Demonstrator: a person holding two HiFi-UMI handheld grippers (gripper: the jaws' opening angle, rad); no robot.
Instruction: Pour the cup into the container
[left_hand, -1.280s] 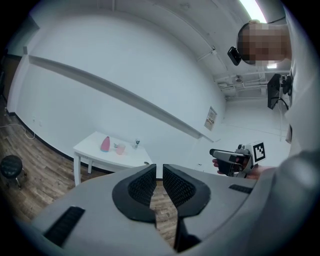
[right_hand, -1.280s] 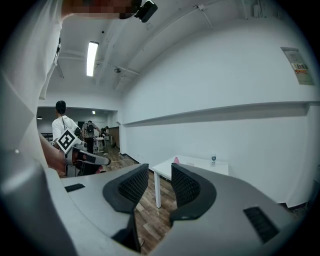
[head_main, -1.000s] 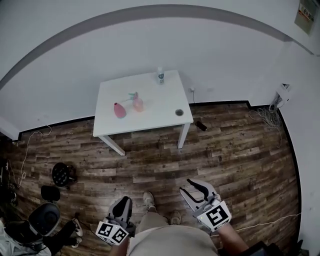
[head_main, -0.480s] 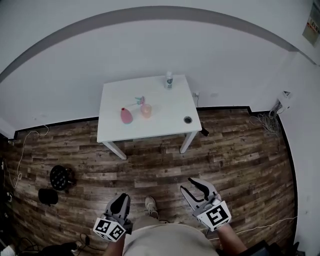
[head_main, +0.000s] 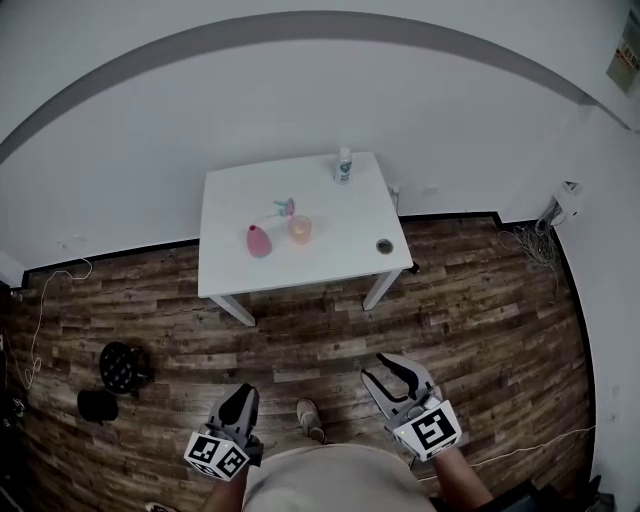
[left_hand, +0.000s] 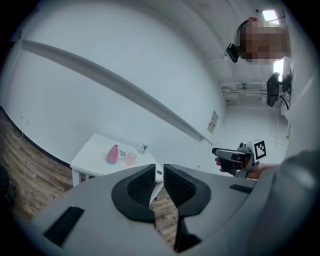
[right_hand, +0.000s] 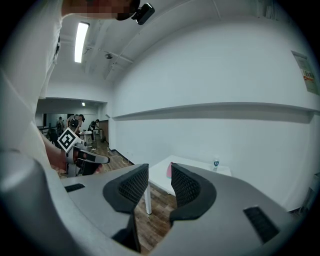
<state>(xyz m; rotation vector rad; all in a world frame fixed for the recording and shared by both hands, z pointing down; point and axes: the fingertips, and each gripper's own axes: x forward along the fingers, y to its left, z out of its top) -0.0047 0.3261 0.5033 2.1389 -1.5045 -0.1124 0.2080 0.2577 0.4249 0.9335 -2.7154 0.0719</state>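
cup: translucent pink plastic cup (head_main: 300, 228) on white square counter (head_main: 345, 215), beside pink bottle-shaped container (head_main: 259, 241), well ahead of both grippers | fingers: left gripper (head_main: 244, 392) a narrow slit, right gripper (head_main: 375, 366) slightly apart, both empty | change: counter nearer than a second ago

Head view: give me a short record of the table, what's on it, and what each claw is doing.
Table: white table, across the wood floor from the person
On table: pink bottle; cup beside it; teal-and-pink item behind the cup; small bottle at the far edge; round item near one front corner
Left claw: far from table, jaws slightly apart, empty
Right claw: far from table, jaws apart, empty
Pouring: not begun
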